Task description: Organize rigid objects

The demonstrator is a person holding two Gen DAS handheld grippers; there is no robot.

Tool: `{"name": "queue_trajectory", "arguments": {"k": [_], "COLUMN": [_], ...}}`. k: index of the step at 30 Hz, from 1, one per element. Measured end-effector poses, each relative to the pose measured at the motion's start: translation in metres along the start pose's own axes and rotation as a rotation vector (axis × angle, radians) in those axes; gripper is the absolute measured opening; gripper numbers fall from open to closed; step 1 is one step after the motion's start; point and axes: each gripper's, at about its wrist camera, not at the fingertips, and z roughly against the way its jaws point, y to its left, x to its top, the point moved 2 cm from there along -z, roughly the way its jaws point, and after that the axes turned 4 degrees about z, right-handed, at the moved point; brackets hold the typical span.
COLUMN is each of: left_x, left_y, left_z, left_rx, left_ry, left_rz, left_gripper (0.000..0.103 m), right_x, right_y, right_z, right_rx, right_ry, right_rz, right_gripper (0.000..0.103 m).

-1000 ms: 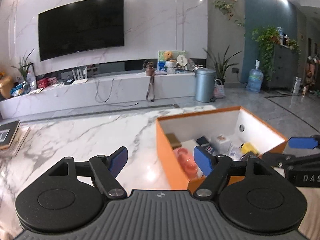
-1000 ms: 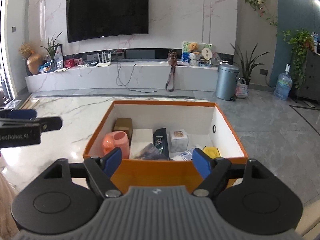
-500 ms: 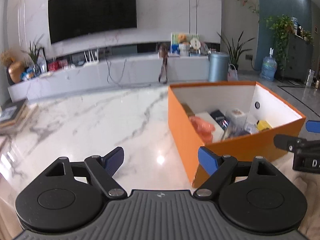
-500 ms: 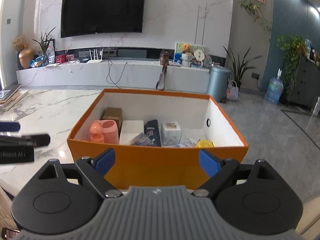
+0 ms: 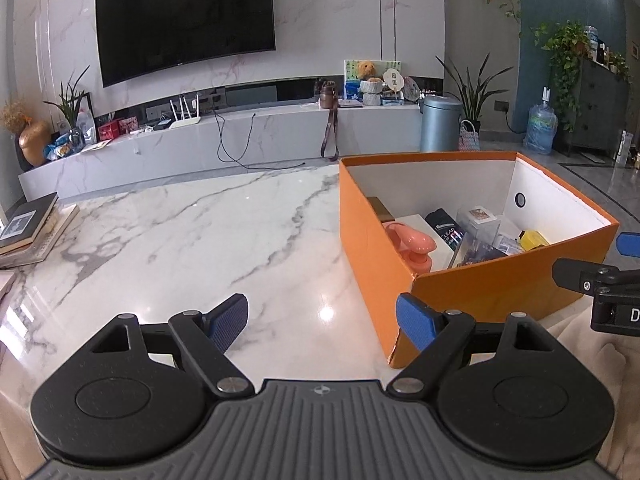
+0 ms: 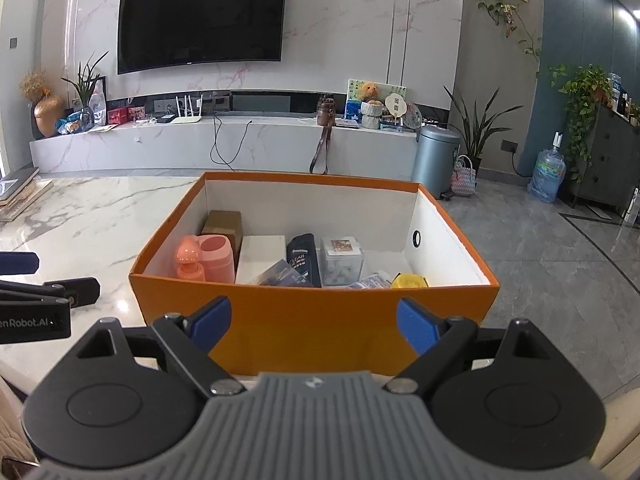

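Only the right wrist view shows the brown box (image 6: 224, 222) whole.

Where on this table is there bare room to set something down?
The widest free patch is the marble tabletop between the stacked books at its left edge and the orange box. Inside the box, the floor near its back wall looks bare. Its front half is crowded: a pink container, a dark bottle, a clear case and a yellow item.
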Motion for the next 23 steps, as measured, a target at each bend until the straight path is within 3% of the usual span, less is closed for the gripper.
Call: {"name": "queue_trajectory", "arguments": {"k": [23], "left_x": [0.0042], "left_y": [-0.0009], "left_z": [0.0052], "left_rx": [-0.004], "left_ry": [-0.04], "left_rz": [-0.024], "left_gripper": [0.098], "right_x": [-0.0006], "right_y": [-0.0017], "right_z": [-0.0011], "right_rx": [0.011], "right_ry": [0.001], "right_rz": [-0.013], "right_gripper": [0.088]}}
